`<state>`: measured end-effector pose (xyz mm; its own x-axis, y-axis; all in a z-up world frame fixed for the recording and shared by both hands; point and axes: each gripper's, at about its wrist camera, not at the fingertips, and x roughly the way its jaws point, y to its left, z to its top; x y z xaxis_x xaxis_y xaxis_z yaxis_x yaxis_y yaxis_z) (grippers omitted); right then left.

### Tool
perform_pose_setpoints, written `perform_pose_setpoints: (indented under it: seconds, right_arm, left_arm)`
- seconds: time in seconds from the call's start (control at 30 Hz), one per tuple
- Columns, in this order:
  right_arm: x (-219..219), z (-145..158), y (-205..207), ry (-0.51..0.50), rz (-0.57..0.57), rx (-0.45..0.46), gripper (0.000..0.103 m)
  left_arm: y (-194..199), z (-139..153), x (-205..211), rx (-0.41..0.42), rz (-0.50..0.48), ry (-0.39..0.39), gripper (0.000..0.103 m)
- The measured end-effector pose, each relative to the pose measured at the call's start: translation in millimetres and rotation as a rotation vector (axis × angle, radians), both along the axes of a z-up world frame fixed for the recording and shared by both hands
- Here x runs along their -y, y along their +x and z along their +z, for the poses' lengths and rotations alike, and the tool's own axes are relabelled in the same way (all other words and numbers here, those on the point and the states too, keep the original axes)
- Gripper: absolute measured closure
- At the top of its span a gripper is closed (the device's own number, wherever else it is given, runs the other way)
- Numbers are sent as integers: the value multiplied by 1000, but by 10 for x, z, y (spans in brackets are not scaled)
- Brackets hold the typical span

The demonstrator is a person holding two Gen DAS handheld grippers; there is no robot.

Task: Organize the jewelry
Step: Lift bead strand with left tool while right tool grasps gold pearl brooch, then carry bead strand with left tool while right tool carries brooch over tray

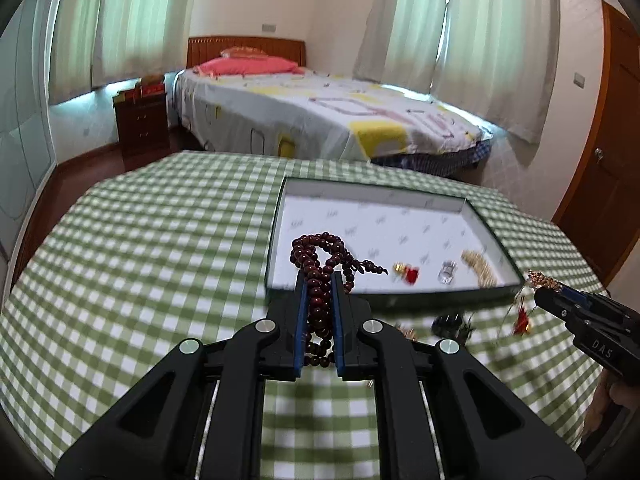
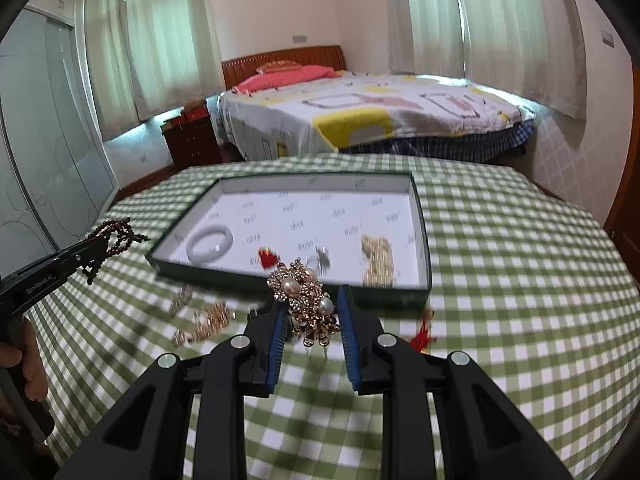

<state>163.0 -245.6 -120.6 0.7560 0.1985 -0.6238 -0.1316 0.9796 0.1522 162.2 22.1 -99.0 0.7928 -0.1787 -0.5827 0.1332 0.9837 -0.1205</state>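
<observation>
My left gripper is shut on a dark red bead string and holds it above the near left corner of the shallow tray. It also shows in the right wrist view, left of the tray. My right gripper is shut on a gold and pearl ornament, just in front of the tray's near wall. In the tray lie a white bangle, a red charm, a silver ring and a gold chain.
The table wears a green checked cloth. Loose gold pieces and a red tassel charm lie on it in front of the tray. A small black object lies near the tray. A bed stands beyond.
</observation>
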Motion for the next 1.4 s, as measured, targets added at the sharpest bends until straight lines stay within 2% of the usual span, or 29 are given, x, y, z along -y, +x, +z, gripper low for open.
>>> perform_pose_setpoints:
  seconds: [0.4,0.57,0.7,0.83,1.03,1.4]
  right_arm:
    - [115,444,663,5,-10,120,77]
    - [203,466,987,0,-22,133,77]
    - [278,352,1305,-4,-35,111,77]
    - [332,150,1547,-4,-48,59,77]
    - [391,-138,1859,-9,-56,-36,77]
    - [375,-439,2178,-14,-45,-190,77]
  left_arm:
    - [634,274,252,81,-21,-5,92]
    - [1033,319,364,92,-25,-12,92]
    - [1349,259,486,84,-31,10,92]
    - [1696,18,585,22,-33,28,92]
    - [2019,-327,595,-94,-28,35,92]
    - [2333,-584,629,-224,-36,76,92]
